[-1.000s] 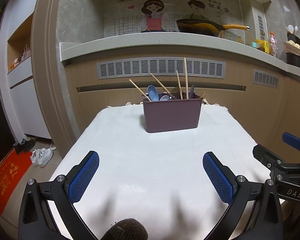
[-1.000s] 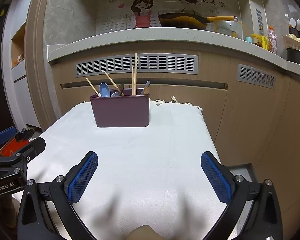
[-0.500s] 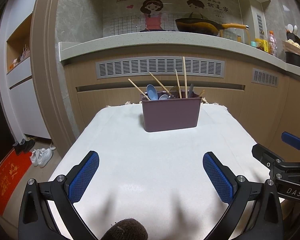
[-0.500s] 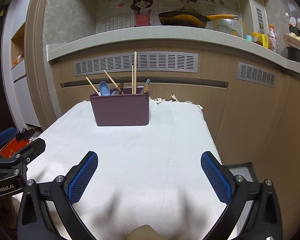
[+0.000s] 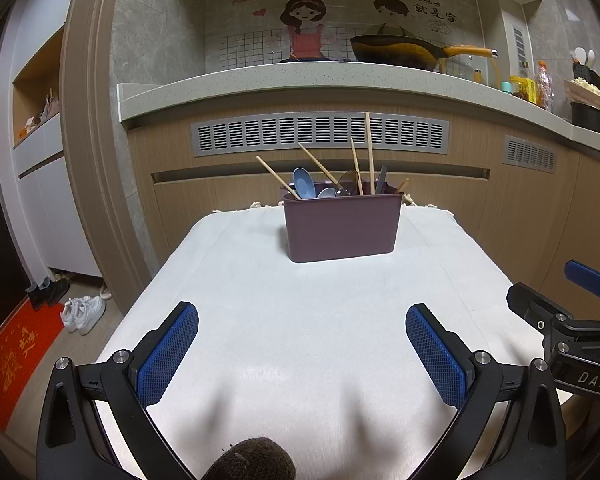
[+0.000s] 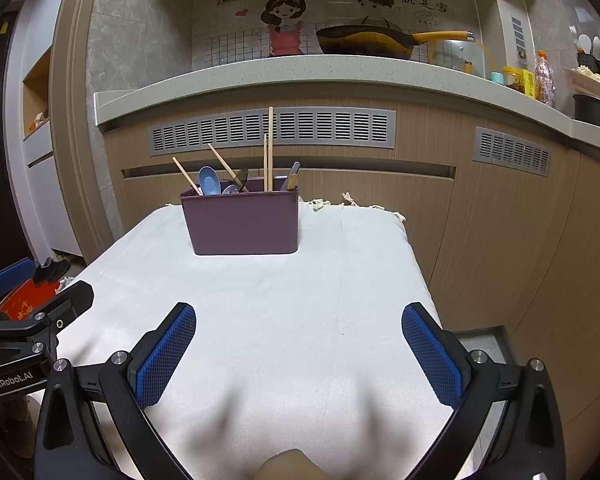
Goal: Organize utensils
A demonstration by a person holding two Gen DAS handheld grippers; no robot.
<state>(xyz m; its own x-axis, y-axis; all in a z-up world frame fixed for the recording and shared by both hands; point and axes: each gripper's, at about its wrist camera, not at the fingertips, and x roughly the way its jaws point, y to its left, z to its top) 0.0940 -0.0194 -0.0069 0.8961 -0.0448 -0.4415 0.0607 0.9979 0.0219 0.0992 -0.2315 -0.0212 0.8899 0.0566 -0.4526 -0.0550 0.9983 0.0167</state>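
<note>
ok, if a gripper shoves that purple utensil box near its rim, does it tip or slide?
The purple utensil box looks wider than it is tall, so a rim push probably slides it rather than tipping it. It sits on a white cloth, which may bunch and catch the base. Chopsticks lean loosely above the rim and would likely rattle or shift.

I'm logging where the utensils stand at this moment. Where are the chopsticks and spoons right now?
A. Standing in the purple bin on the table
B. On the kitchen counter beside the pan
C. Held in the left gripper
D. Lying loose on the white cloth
A: the chopsticks and blue spoon stick up out of the purple bin on the white cloth, while the left gripper and right gripper are both open with nothing between the fingers.
</note>
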